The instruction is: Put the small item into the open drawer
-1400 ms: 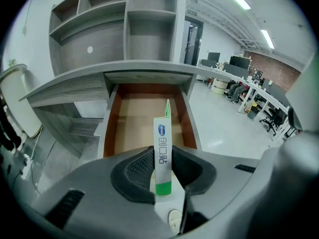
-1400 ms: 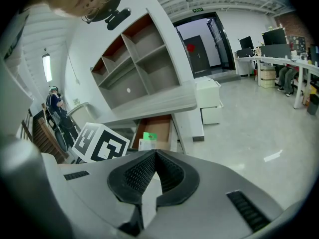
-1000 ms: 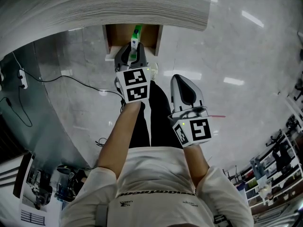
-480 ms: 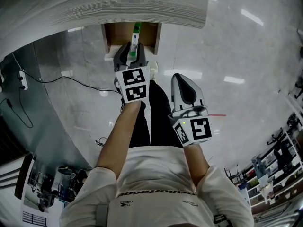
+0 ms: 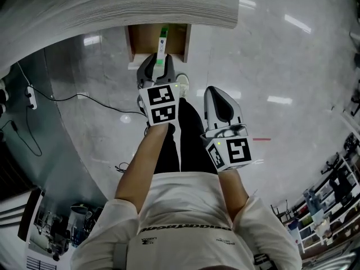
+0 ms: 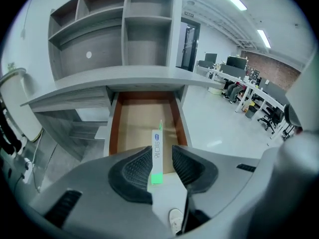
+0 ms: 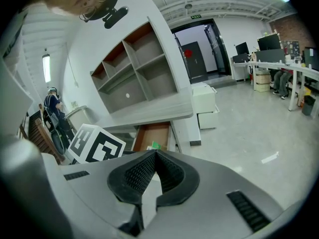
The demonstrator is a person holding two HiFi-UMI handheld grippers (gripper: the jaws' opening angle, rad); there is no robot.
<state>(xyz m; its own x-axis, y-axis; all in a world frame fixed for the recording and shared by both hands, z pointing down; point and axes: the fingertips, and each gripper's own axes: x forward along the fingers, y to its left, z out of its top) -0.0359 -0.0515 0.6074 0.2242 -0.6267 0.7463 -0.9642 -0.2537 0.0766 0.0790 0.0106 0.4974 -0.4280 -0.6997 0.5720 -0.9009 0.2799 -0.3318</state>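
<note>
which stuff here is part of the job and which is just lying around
Job: slim white box with green end; open wooden drawer; left gripper, jaws just opened, box between them.
Lying about: white power strip; stocked shelving rack; right gripper, shut and empty.

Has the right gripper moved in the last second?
No. The right gripper keeps its place just left of the red floor mark.

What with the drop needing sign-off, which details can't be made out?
Print on the small item: too small, left gripper view.
Whether it leans on the left hand-held gripper, whose jaws have just been opening with it between them: too small, head view; overlapping, left gripper view.
Drawer rear: head view, under the desktop.
Drawer floor: right gripper view, mostly behind the shut right hand-held gripper.
</note>
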